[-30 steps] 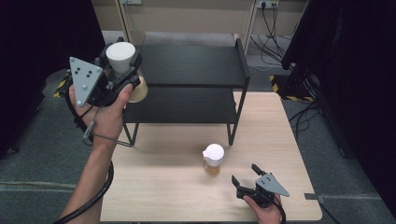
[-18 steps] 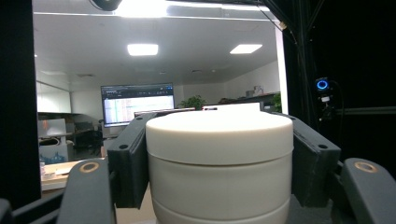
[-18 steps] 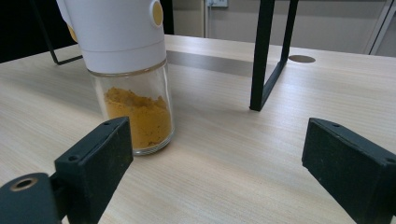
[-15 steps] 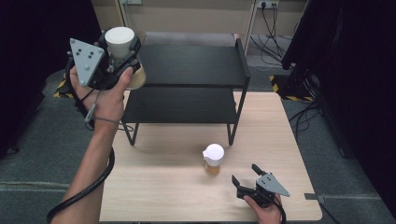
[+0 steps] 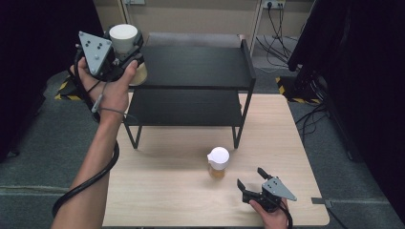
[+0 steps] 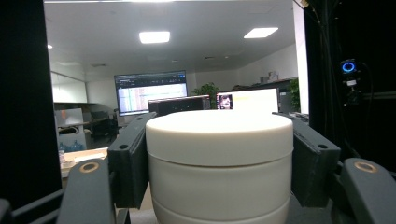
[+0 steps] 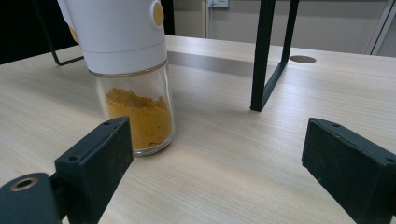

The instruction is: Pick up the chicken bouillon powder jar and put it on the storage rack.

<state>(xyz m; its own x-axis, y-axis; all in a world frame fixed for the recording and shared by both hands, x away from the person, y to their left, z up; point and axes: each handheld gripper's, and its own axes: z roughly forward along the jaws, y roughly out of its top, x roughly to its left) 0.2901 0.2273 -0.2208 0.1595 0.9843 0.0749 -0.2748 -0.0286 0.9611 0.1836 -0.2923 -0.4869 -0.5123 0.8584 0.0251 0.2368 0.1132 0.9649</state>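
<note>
Jaws of the left gripper [image 5: 125, 50] pinch a white-lidded glass spice jar [image 6: 219, 163] by its broad cap, one black pad flat against each side, the jar raised level with the near left corner of the black two-tier metal shelf [image 5: 191, 71]. Judging by the clear glass and smooth plastic lid, it is rigid, fairly light, breakable and a little slippery, so a hold across the wide cap seems the safest place. Off to the right and lower, the right gripper [image 5: 252, 182] rests on the pale wooden tabletop [image 5: 162, 186] with jaws spread wide. Just ahead of its left jaw stands a second white-capped glass jar of orange powder [image 7: 135, 93], untouched.
</note>
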